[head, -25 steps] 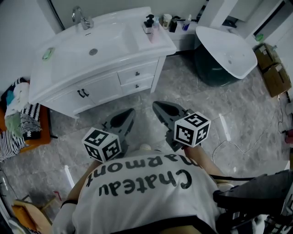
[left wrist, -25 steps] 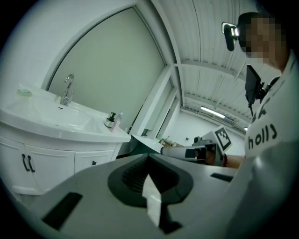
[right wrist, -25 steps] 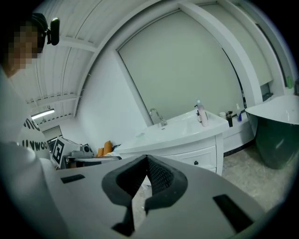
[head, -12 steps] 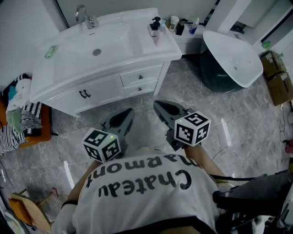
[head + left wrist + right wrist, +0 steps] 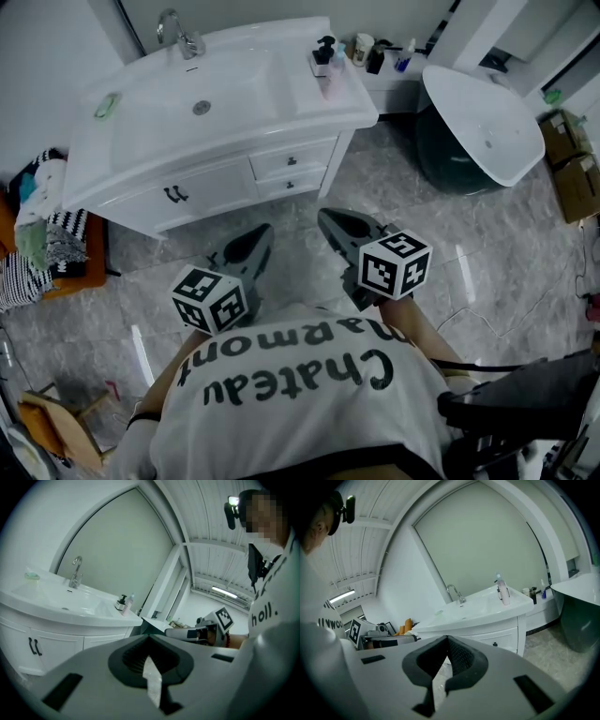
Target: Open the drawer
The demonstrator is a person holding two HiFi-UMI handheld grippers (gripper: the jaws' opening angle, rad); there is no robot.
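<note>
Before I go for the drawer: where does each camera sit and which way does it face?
Head view: on the person's head, facing steeply down at the vanity and floor; the shirt, left gripper and right gripper show.
Left gripper view: on the left gripper, along its shut jaws toward the vanity; right gripper and the person's torso at right.
Right gripper view: on the right gripper, along its shut jaws toward the drawers; left gripper's cube at left.
Shared: all three show the faucet.

Shows an upper drawer [image 5: 272,165] and a lower drawer [image 5: 309,178] stacked at the right end of the white vanity [image 5: 211,187], under the countertop, both small, white, shut flush, each with a small dark knob [image 5: 292,160] at its middle.
</note>
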